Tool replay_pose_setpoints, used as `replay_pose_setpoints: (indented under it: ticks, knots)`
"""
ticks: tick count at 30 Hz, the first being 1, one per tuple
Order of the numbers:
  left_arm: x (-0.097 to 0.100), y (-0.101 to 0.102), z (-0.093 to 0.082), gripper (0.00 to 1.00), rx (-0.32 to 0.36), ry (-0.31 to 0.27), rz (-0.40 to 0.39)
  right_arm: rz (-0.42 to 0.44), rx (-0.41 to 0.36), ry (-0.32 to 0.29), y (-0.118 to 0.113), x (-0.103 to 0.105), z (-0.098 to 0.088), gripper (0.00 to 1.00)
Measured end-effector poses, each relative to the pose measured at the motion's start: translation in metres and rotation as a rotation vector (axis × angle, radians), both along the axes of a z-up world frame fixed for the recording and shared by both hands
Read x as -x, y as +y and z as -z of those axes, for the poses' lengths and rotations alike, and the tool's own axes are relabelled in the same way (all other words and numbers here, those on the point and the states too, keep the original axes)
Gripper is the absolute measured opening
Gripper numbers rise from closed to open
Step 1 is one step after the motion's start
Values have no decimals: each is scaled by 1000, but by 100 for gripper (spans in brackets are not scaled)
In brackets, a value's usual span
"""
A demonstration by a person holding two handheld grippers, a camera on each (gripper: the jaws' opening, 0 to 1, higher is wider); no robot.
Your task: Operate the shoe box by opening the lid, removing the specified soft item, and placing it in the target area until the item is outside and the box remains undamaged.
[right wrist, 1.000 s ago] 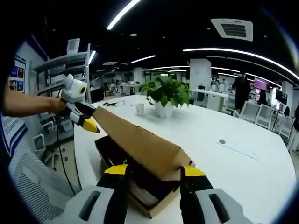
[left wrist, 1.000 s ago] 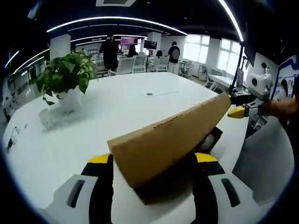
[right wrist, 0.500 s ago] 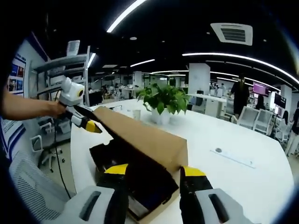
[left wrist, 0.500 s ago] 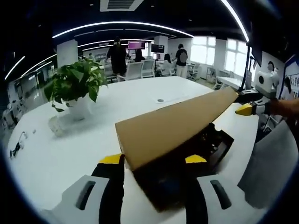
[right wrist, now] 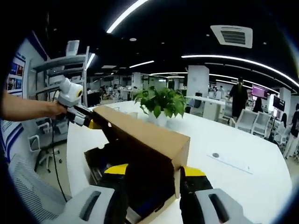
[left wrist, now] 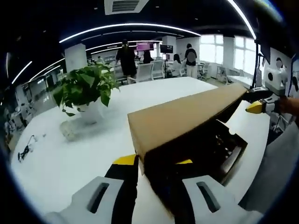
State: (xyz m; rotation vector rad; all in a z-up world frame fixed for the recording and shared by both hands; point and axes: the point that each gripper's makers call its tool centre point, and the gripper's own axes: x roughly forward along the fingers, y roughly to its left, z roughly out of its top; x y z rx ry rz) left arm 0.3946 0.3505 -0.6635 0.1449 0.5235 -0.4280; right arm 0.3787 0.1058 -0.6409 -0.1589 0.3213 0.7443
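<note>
A brown cardboard shoe box lid (left wrist: pixel 187 116) is raised and tilted above its box (left wrist: pixel 230 150), whose inside looks dark; something dark lies in there, too dim to identify. My left gripper (left wrist: pixel 155 162) is shut on the lid's near corner. The right gripper (left wrist: pixel 256 107), held by a hand, grips the lid's far end. In the right gripper view the same lid (right wrist: pixel 145 133) runs away from my right gripper (right wrist: pixel 153 169), which is shut on its near end over the box (right wrist: pixel 96 158). The left gripper (right wrist: pixel 93 123) holds the far corner.
The box sits near the edge of a large white table (left wrist: pixel 60 158). A potted plant (left wrist: pixel 86 86) with a small glass (left wrist: pixel 67 130) beside it stands further in. A cable (left wrist: pixel 25 149) lies at the left. People (left wrist: pixel 126 56) and chairs are behind. Shelving (right wrist: pixel 70 70) stands beyond the table.
The lid has swung higher, exposing more of the dark box interior. The left gripper's jaws have drawn closer together on the lid corner. Both views have shifted with the hands.
</note>
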Motion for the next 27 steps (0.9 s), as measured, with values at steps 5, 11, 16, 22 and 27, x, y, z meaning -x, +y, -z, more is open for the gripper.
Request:
replay_pose_setpoints:
  ticks: [5,11,16,22,27]
  knots:
    - [-5,7,-2,12,-26,-12,-28,6,1,-4,0,-6,-2,39]
    - [-11,13,-4,3,-36,-21,-56,9,5,-7,-3,-12,-3,35]
    - [-17,16,-5,2,-33,-13,-69,13,6,-14,-4,-14,-3,34]
    - [-20,17,-5,2,-28,-18,-67,43,74,-73,-8,-21,0,28]
    - [-26,18,-5,1,-22,-23,-70,68,82,-48,-9,-24,13,26]
